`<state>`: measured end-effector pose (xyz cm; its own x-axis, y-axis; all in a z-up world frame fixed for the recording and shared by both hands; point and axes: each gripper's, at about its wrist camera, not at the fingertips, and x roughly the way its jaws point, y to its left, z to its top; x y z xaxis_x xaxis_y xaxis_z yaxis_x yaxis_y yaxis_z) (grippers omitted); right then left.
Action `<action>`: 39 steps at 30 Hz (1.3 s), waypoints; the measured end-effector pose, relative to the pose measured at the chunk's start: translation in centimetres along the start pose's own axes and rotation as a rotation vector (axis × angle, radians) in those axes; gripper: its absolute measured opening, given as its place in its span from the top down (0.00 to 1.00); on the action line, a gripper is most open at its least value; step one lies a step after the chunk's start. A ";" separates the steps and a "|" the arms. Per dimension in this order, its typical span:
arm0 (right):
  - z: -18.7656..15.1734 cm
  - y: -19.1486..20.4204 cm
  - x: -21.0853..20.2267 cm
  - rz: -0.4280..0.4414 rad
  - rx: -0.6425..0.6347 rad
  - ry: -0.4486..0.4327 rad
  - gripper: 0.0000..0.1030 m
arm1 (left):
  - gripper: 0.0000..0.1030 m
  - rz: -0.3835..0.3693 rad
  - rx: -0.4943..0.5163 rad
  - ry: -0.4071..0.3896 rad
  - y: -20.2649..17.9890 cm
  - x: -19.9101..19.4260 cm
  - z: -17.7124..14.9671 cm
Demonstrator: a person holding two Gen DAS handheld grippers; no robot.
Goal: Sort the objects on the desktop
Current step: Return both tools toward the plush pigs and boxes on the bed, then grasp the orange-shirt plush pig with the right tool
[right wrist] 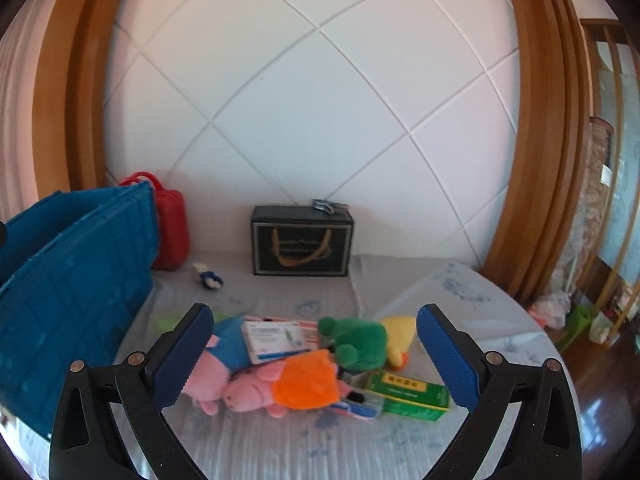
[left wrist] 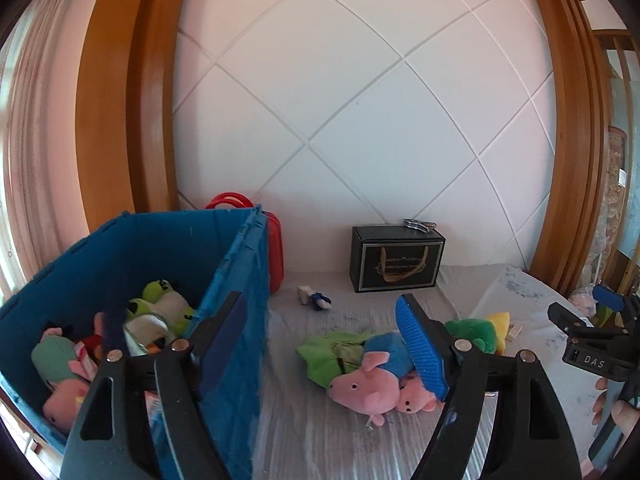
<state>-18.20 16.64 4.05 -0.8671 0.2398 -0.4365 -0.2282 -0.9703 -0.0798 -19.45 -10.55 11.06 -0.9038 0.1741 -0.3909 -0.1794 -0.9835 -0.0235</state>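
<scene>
Toys [right wrist: 280,376] lie piled between and ahead of the right claw [right wrist: 316,360], spread empty; left claw [left wrist: 320,344], also apart, straddles the bin [left wrist: 240,280] wall. Boxes [right wrist: 404,396] among them risk being grabbed along.

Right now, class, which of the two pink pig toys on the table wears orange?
The pig lying nearer the green box; the other pig, beside the blue crate, wears blue.

Left wrist cam: low over table [left wrist: 320,440], close beside blue crate [left wrist: 236,320], facing quilted wall. Right wrist cam: further right, same heading, tilted down. Both share black box [left wrist: 396,258], plush pile [right wrist: 280,376].
</scene>
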 end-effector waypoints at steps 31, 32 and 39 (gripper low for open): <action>-10.6 -7.3 23.1 0.341 -0.093 0.499 0.00 | 0.26 -0.003 0.017 0.651 -15.5 25.2 -18.8; -10.7 -6.8 23.8 0.353 -0.096 0.513 0.00 | 0.26 -0.004 0.022 0.657 -15.5 25.5 -19.0; -12.0 -4.1 27.5 0.396 -0.101 0.605 0.00 | 0.25 -0.066 -0.006 0.705 -15.4 27.2 -19.6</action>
<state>-35.79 26.81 -18.38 -0.4730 -0.1600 -0.8664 0.1191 -0.9860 0.1170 -33.61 8.38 -17.23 -0.4234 0.1622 -0.8913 -0.2209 -0.9726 -0.0720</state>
